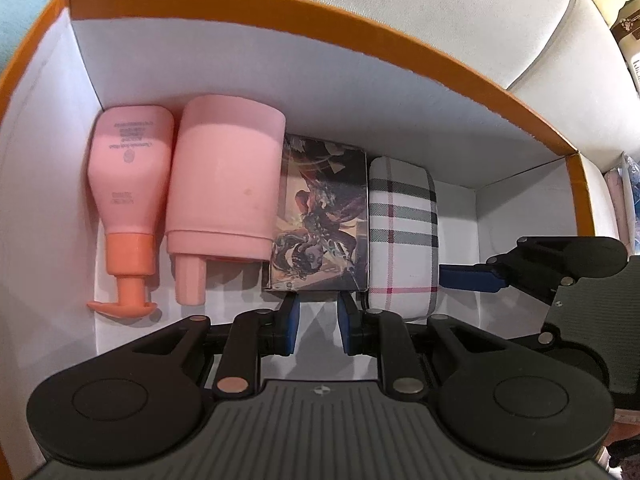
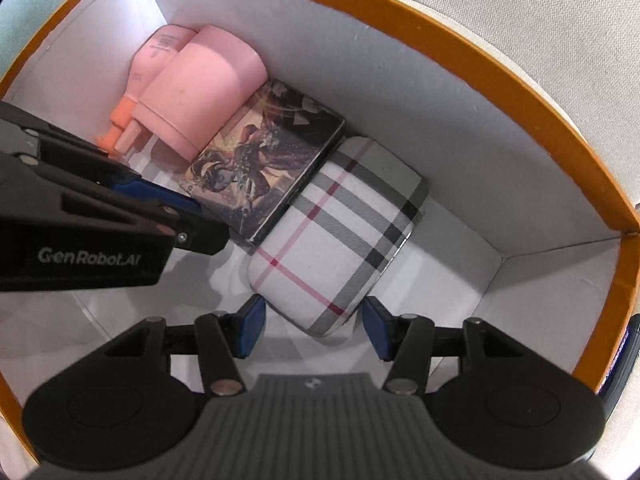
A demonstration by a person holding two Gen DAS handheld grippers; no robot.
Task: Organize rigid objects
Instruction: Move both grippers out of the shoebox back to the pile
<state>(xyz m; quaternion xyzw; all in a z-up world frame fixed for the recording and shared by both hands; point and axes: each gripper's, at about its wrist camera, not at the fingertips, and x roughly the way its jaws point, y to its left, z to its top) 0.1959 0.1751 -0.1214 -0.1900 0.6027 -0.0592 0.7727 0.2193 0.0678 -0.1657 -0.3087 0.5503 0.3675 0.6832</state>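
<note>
Right gripper jaws apart, straddling near end of plaid case, pads clear. Left gripper nearly shut, empty. Case flat on orange box floor, long axis toward far wall, touching illustrated box.

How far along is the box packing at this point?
Mostly done: the pump bottle, pink cup, picture box and plaid case lie in a row in the orange box. The right tongs stand open around the case's end; the left tongs are empty. Nothing else visibly awaits packing.
</note>
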